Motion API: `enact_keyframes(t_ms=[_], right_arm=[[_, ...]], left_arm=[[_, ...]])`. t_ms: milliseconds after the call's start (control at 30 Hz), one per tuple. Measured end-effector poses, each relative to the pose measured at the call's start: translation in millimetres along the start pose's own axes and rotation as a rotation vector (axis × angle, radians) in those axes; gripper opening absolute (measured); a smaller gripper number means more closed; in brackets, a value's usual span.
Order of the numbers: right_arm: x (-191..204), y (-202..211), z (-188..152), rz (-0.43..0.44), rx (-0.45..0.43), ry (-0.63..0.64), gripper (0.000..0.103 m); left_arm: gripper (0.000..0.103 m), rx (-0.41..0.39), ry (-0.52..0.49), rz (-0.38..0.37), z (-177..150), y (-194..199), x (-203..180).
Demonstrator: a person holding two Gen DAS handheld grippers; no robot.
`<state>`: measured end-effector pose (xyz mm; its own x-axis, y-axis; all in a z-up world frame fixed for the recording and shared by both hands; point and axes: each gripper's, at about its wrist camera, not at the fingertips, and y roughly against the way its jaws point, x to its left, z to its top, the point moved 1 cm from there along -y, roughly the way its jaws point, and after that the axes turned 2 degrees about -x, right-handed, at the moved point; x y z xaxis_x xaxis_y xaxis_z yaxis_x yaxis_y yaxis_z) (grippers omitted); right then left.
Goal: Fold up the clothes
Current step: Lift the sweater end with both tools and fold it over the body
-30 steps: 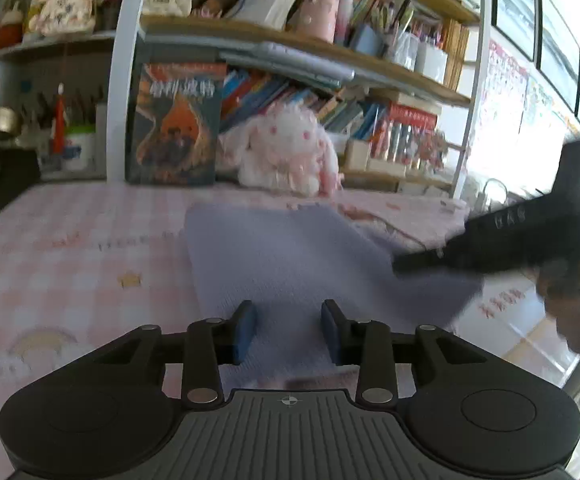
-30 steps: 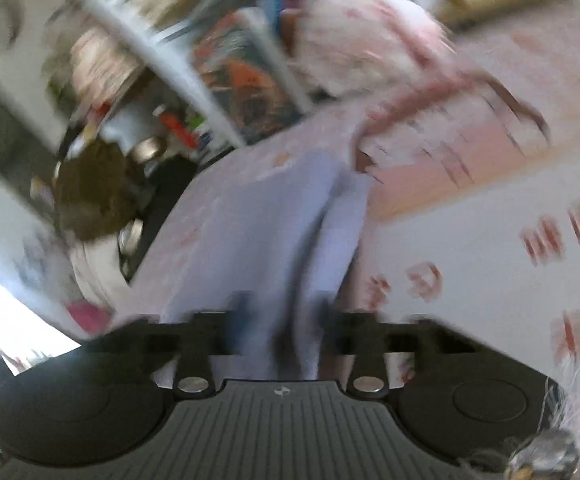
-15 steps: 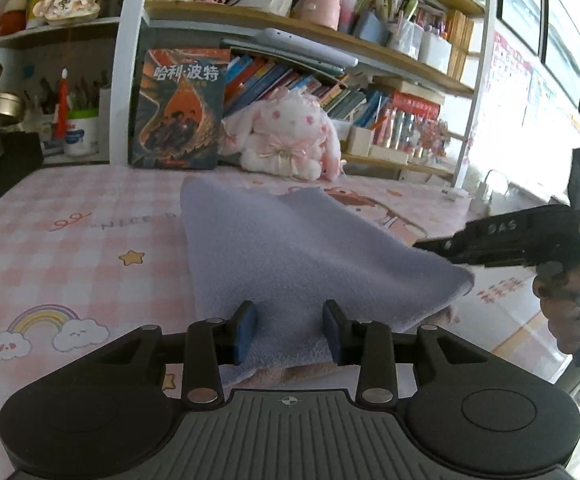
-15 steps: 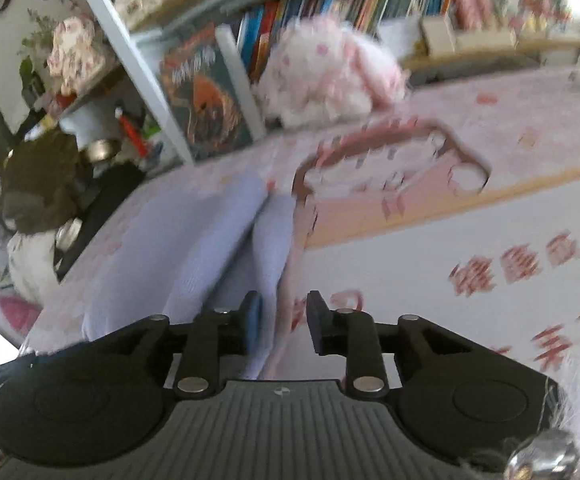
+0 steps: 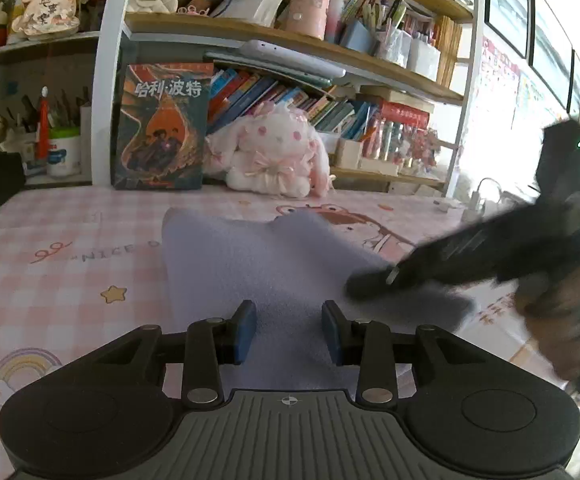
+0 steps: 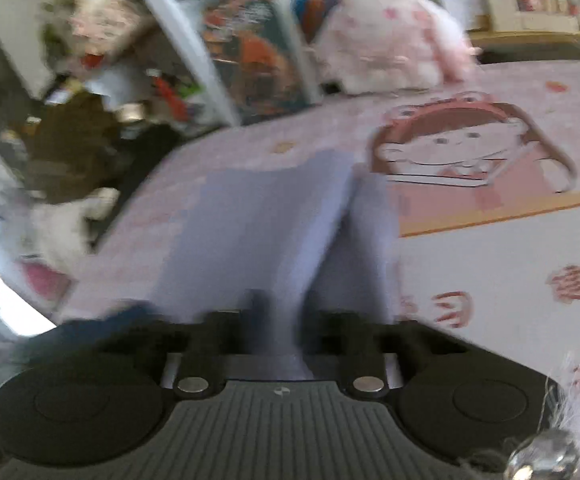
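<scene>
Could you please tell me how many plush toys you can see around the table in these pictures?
2. A pink-and-white plush bunny sits at the table's far edge beside the upright book; a white plush lies off the table's left side in the right wrist view, blurred. The cluttered shelves may hide more.

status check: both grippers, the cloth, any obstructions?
Left gripper part open astride lavender cloth. Right gripper just closed on its edge. Plush bunny behind, clear of cloth.

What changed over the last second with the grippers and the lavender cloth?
The right gripper has swung in over the lavender cloth's right edge, and its jaws have just closed onto a raised fold. The left gripper stayed part open around the near edge. The plush rabbit and book haven't moved.
</scene>
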<state>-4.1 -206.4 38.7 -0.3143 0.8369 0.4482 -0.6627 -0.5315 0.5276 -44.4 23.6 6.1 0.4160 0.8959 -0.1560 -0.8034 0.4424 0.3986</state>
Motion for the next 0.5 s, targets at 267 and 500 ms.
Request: enact_keyframes(t_ms=[267,500], right_arm=[[1.3,33.3,-32.3,0.023,-0.244,0.128,0.010],[-26.1,6.4,-36.8,-0.065,-0.089,0.000,0.011]], left_arm=[[0.031,0.064,-0.078,0.018,-8.3,0.0,-10.9],[0.031,0.063,-0.005,-0.005,-8.7,-0.9,-3.1]])
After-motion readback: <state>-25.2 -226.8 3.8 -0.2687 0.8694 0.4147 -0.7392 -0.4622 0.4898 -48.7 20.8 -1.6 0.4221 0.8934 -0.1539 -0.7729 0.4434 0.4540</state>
